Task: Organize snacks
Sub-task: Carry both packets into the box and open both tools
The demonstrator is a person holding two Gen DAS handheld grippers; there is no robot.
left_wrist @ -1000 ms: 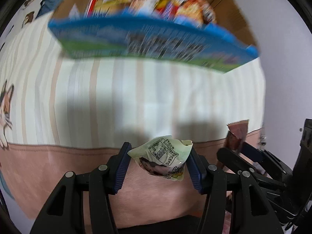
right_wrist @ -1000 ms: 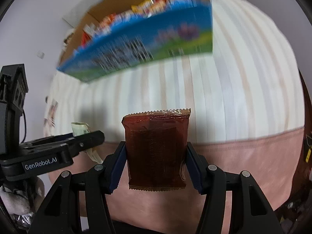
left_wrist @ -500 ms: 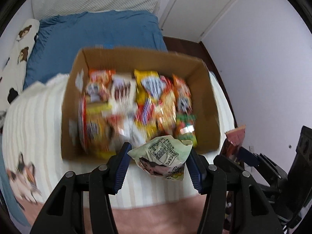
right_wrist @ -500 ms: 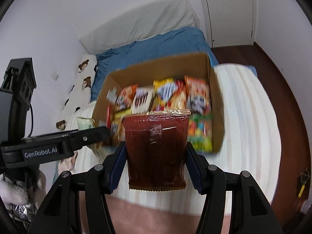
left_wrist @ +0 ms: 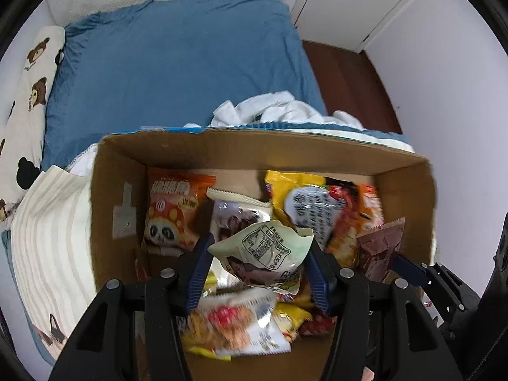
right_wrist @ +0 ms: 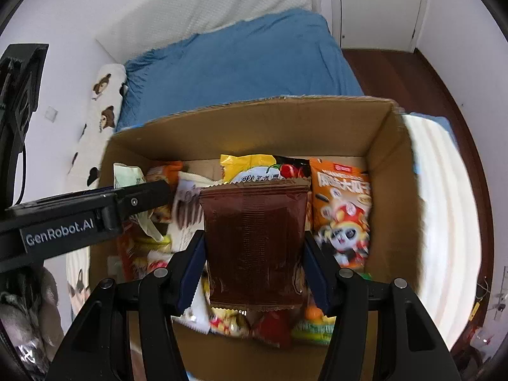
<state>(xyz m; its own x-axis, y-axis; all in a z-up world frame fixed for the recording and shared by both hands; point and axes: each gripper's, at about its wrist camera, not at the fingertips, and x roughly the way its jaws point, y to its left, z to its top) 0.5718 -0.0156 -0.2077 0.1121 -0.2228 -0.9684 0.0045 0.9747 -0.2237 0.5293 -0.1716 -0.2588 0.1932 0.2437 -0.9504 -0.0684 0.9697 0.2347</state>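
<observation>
Both grippers aimed down over box [left_wrist: 260, 149] | left gripper [left_wrist: 258, 273] — opening, pale packet [left_wrist: 263, 249] between | right gripper [right_wrist: 254, 271] — pinching brown packet [right_wrist: 254, 241]

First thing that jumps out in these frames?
The open cardboard box, crammed with bright snack packets, fills the middle of both views. Directly over it, the right tongs clamp a dark brown packet. Beside them, the left tongs are opening around a crumpled pale green packet.
</observation>
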